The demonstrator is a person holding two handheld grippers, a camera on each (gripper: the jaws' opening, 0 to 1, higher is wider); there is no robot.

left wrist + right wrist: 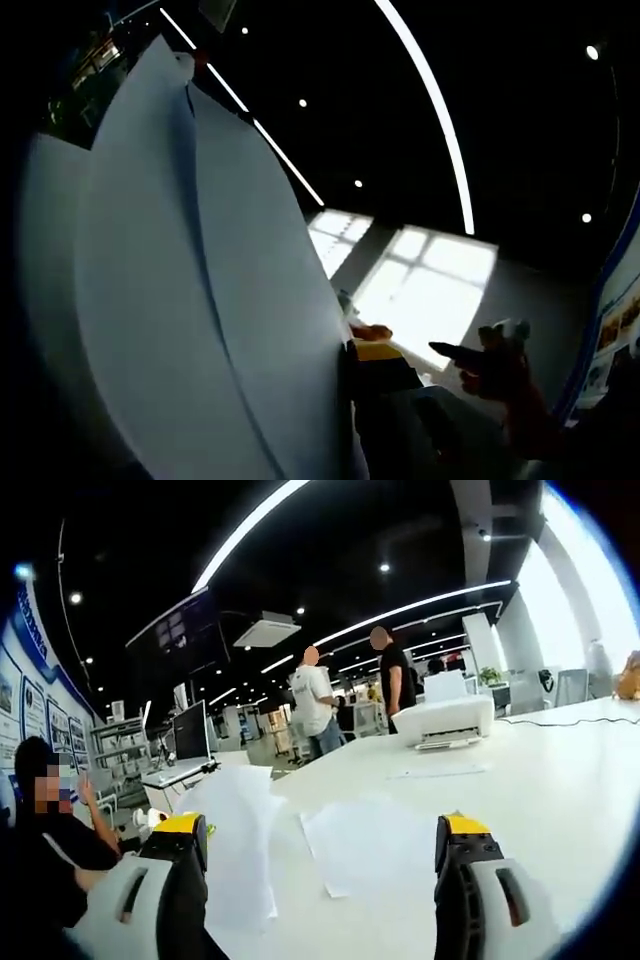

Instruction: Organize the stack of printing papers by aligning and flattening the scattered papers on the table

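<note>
White sheets [190, 300] stand upright and curved across the nine o'clock half of the left gripper view, several layers overlapping, their tips reaching toward eleven o'clock against a dark ceiling with light strips. At five o'clock a yellow-tipped jaw of the left tool [380, 365] sits touching the sheets' edge; whether that tool is clamped on them I cannot tell. A bright window [425, 290] glows just past it, and a hand [495, 365] shows near four o'clock.

In the right gripper view, a seated person [45, 830] is at nine o'clock. The right tool [325, 845] has its yellow-tipped jaws set wide apart at seven and five o'clock, holding nothing. One paper [235, 840] hangs over the edge of the table [540, 780] by the seven o'clock jaw; another paper [370, 845] lies flat between the jaws. Two standing people [350, 695] are at twelve o'clock, and a printer [445, 718] sits on the table at one o'clock
</note>
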